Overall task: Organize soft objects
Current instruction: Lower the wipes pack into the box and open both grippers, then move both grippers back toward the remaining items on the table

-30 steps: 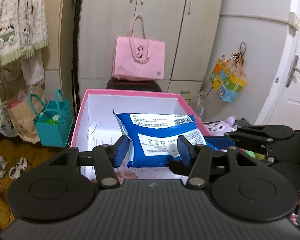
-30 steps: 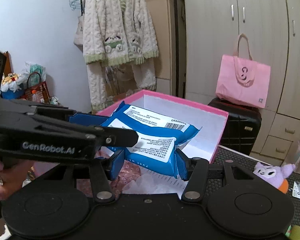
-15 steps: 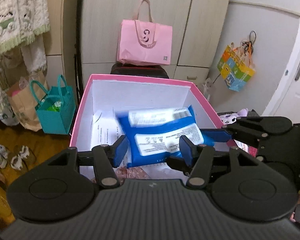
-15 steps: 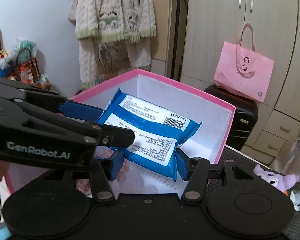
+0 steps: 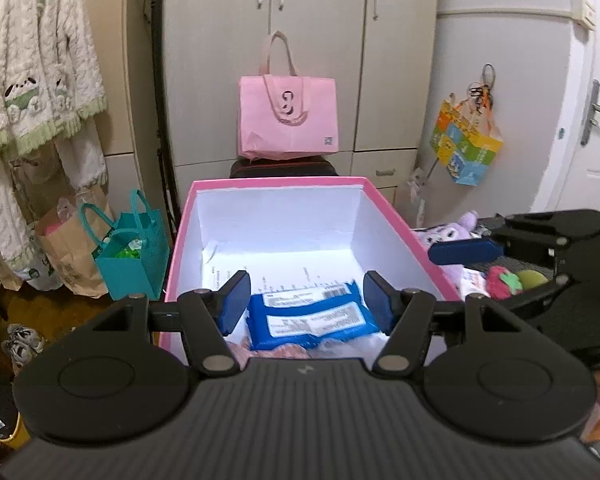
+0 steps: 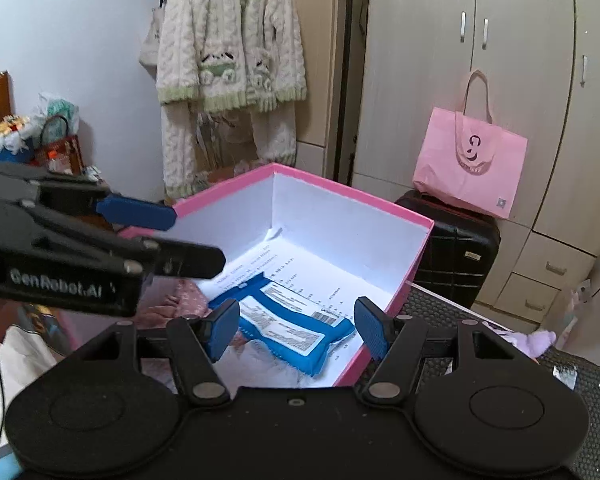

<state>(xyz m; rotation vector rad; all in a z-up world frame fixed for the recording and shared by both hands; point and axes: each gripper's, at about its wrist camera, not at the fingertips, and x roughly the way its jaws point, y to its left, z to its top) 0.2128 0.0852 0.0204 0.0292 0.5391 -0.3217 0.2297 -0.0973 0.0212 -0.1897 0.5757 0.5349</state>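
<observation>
Wipes pack (image 5: 314,316) lies flat in the pink box (image 5: 182,240), on paper and pink fabric. Left gripper (image 5: 308,300) and right gripper (image 6: 298,326) both above it, jaws opening, pads clear of the pack, nothing pinched. Purple plush (image 5: 452,232) on tabletop right of box

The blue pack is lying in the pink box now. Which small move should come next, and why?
Probably lift both grippers back from the pink box: the blue pack lies inside, free of the opening left gripper and right gripper. The purple plush beside the box looks next.
</observation>
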